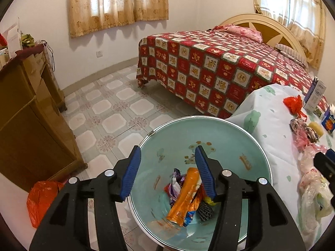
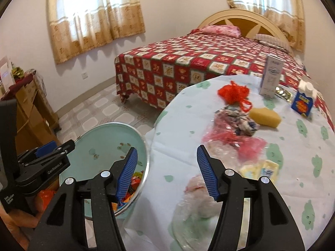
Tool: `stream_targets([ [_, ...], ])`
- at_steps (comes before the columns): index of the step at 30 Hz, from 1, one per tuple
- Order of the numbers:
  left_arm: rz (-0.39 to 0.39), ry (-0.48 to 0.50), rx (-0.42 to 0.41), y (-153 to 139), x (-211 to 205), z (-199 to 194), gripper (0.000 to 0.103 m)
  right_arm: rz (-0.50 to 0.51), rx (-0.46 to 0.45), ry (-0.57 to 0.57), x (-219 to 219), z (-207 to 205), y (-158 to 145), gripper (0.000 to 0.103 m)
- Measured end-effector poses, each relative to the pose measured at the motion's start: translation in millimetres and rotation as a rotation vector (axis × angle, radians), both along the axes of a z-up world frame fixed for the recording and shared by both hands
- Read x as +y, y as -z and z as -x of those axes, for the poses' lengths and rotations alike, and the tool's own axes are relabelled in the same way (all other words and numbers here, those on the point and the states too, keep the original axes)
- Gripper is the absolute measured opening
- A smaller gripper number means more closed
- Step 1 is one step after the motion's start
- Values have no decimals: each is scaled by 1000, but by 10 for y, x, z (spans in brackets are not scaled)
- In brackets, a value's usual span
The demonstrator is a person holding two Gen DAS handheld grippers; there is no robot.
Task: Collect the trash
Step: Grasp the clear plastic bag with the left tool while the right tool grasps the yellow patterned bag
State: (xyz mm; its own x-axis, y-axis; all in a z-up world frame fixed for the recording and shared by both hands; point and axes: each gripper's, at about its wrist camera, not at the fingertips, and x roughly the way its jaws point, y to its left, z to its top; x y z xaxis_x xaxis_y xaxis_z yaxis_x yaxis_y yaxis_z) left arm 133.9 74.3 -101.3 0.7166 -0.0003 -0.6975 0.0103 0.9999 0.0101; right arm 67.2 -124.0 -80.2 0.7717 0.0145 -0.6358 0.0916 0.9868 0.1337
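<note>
A pale green trash bin (image 1: 219, 129) stands on the floor beside the table (image 1: 272, 108). It holds an orange bottle (image 1: 185, 196) and crumpled wrappers (image 1: 175, 185). My left gripper (image 1: 168, 156) is open and empty, hovering over the bin. The bin also shows in the right wrist view (image 2: 100, 133). My right gripper (image 2: 166, 155) is open and empty above the table's near edge (image 2: 163, 188). On the table lie a clear plastic bag (image 2: 194, 205), pink plastic bags (image 2: 236, 140), a red bag (image 2: 234, 93), a yellow sponge (image 2: 264, 116) and a yellow wrapper (image 2: 259, 168).
A tall white carton (image 2: 270, 75) and a blue carton (image 2: 303, 99) stand at the table's far side. A bed with a red patterned cover (image 1: 209, 62) is behind. A wooden cabinet (image 1: 27, 115) stands left, with an orange bag (image 1: 41, 198) on the tiled floor.
</note>
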Motion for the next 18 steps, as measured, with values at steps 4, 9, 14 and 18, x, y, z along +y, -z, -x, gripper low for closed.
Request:
stream_targets([
  [4,-30,-11,-26,-53,-28,57,66,7,-8,27,-98,73,-47,59],
  [9,-19,8,-33,-88,-71,109,69,12,-15,80,-296,217,-59,59],
  [14,28,40,-22,-108,-120,157,70,5,0,170,-641,442,-3,59],
  [18,22,76,-29,-122,-247,229,71,-9,21,238,-922,639,77,59],
])
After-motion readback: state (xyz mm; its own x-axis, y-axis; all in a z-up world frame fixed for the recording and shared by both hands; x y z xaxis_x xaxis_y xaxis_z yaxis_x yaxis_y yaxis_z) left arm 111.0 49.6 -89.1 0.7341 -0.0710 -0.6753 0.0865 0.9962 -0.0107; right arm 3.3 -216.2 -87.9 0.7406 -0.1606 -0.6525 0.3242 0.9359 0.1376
